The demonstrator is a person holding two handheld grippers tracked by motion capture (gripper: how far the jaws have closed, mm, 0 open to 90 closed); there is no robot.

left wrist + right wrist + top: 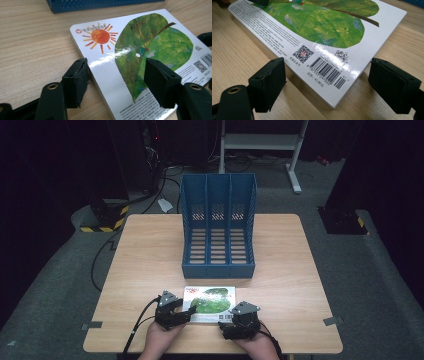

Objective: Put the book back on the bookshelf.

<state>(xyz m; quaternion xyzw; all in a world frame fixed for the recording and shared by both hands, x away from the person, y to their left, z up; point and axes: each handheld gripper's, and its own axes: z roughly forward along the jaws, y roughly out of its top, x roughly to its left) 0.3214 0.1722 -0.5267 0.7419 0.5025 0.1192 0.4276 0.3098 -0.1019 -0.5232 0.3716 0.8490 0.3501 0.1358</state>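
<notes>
High view adds blue rack (pixel 218 227); both grippers' fingers gape around book (pixel 210 304), unheld.

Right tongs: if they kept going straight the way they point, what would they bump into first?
Probably the book. The right tongs stand open around its barcode corner, apparently not touching it, so going straight on they would likely meet that corner's edge first. Depth is hard to judge.

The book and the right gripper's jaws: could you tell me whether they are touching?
Apart. In the right gripper view both jaws of the right gripper straddle the corner of the book, with bare table showing between each jaw and the book's edges.
</notes>
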